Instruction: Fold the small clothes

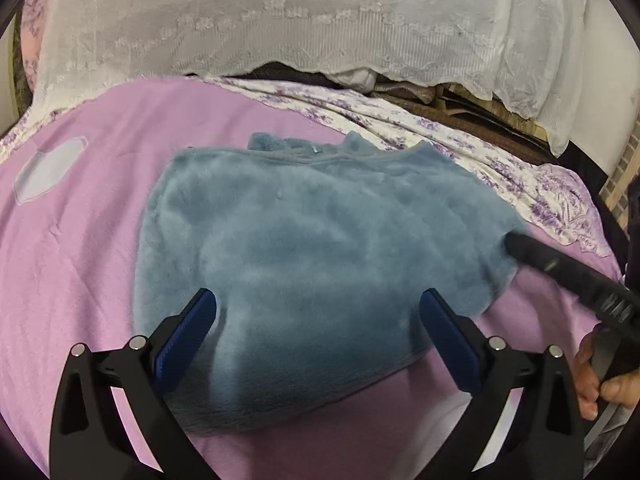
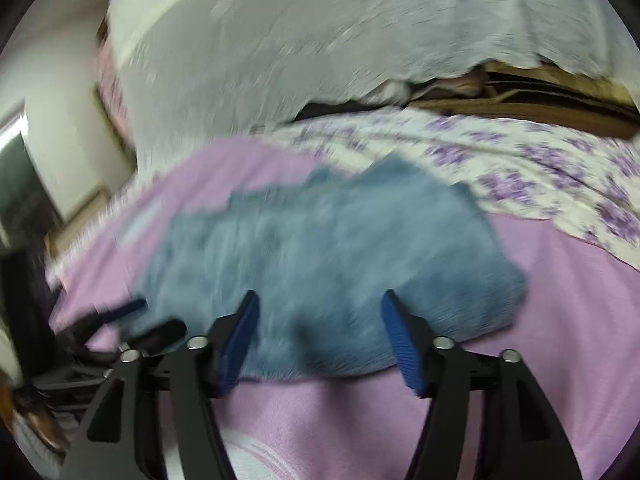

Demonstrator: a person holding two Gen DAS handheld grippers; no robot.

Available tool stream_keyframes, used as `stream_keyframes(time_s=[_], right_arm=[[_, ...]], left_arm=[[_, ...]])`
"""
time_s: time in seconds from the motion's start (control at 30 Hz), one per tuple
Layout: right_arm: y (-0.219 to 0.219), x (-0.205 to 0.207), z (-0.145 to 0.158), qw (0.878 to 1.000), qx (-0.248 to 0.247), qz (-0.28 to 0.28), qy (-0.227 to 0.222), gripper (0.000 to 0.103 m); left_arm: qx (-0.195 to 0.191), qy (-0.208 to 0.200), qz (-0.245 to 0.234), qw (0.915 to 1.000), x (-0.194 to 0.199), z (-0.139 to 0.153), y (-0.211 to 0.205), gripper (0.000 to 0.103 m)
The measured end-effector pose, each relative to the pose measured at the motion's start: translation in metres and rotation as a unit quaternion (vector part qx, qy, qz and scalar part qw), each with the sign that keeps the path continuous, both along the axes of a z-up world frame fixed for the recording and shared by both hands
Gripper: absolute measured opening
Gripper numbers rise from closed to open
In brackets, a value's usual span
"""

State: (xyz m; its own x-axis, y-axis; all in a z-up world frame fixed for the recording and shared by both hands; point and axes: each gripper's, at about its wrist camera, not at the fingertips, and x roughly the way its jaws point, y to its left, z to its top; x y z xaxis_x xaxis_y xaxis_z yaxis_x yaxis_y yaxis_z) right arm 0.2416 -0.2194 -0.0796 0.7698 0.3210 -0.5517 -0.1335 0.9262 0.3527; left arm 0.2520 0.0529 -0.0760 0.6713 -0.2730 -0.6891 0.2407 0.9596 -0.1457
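Note:
A fluffy grey-blue garment (image 1: 312, 256) lies folded in a compact shape on the pink bedsheet (image 1: 80, 264). My left gripper (image 1: 318, 302) is open over its near edge, holding nothing. The right gripper's finger (image 1: 532, 252) rests at the garment's right edge in the left wrist view. In the blurred right wrist view the garment (image 2: 320, 248) lies just beyond my right gripper (image 2: 320, 304), which is open and empty. The left gripper's fingers (image 2: 128, 308) show at the garment's left edge there.
A white-and-purple floral sheet (image 1: 480, 152) lies behind and right of the garment. A white lace cover (image 1: 280, 28) drapes over the bed's far end, with dark and brown items (image 1: 460, 108) under it. A pale patch (image 1: 48, 168) marks the pink sheet at left.

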Motion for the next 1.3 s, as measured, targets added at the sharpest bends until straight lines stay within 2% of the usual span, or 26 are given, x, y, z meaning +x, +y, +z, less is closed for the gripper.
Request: stream_keyframes(time_s=[0.13, 0.23, 0.33, 0.43, 0.53, 0.67, 0.77, 0.87, 0.93, 1.0, 1.1, 1.17, 1.3], right_arm=[[-0.047, 0.004, -0.002, 0.997, 0.059, -0.048, 0.024, 0.069], [-0.075, 0.004, -0.012, 0.991, 0.098, -0.074, 0.047, 0.069], [-0.085, 0.003, -0.023, 0.986, 0.135, -0.076, 0.069, 0.069], [-0.085, 0.001, -0.032, 0.979, 0.171, -0.069, 0.089, 0.069], [-0.079, -0.004, -0.033, 0.979, 0.167, -0.064, 0.094, 0.069], [-0.077, -0.007, -0.039, 0.972, 0.200, -0.059, 0.109, 0.069], [-0.078, -0.003, -0.049, 0.965, 0.222, -0.065, 0.124, 0.069], [-0.083, 0.005, -0.060, 0.956, 0.252, -0.082, 0.129, 0.069], [-0.089, 0.012, -0.069, 0.945, 0.284, -0.100, 0.128, 0.070], [-0.092, 0.020, -0.072, 0.940, 0.301, -0.110, 0.117, 0.073], [-0.090, 0.034, -0.072, 0.942, 0.293, -0.124, 0.107, 0.076], [-0.086, 0.043, -0.070, 0.945, 0.280, -0.138, 0.099, 0.079], [-0.066, 0.056, -0.066, 0.967, 0.197, -0.141, 0.071, 0.080]], left_arm=[[-0.001, 0.018, 0.002, 0.9998, 0.017, 0.001, -0.017, 0.099], [0.052, 0.040, 0.020, 0.9976, 0.035, -0.023, -0.038, 0.099], [0.081, 0.003, 0.027, 0.9963, 0.028, -0.030, -0.045, 0.099], [0.043, 0.003, 0.019, 0.9989, 0.025, -0.026, -0.033, 0.099], [-0.009, -0.009, 0.011, 0.9999, 0.014, -0.014, -0.018, 0.099], [-0.041, -0.022, 0.021, 0.9987, 0.012, -0.005, -0.005, 0.099], [-0.038, 0.003, 0.028, 0.9989, 0.022, -0.012, -0.007, 0.099], [-0.036, 0.005, 0.025, 0.9990, 0.027, -0.010, -0.016, 0.099], [-0.033, 0.016, 0.021, 0.9991, 0.031, -0.012, -0.024, 0.099], [0.020, 0.023, 0.025, 0.9992, 0.036, -0.023, -0.039, 0.099], [0.053, 0.003, 0.029, 0.9982, 0.031, -0.027, -0.048, 0.099], [0.045, 0.008, 0.028, 0.9985, 0.033, -0.028, -0.046, 0.099], [0.042, 0.004, 0.028, 0.9987, 0.030, -0.029, -0.044, 0.099]])
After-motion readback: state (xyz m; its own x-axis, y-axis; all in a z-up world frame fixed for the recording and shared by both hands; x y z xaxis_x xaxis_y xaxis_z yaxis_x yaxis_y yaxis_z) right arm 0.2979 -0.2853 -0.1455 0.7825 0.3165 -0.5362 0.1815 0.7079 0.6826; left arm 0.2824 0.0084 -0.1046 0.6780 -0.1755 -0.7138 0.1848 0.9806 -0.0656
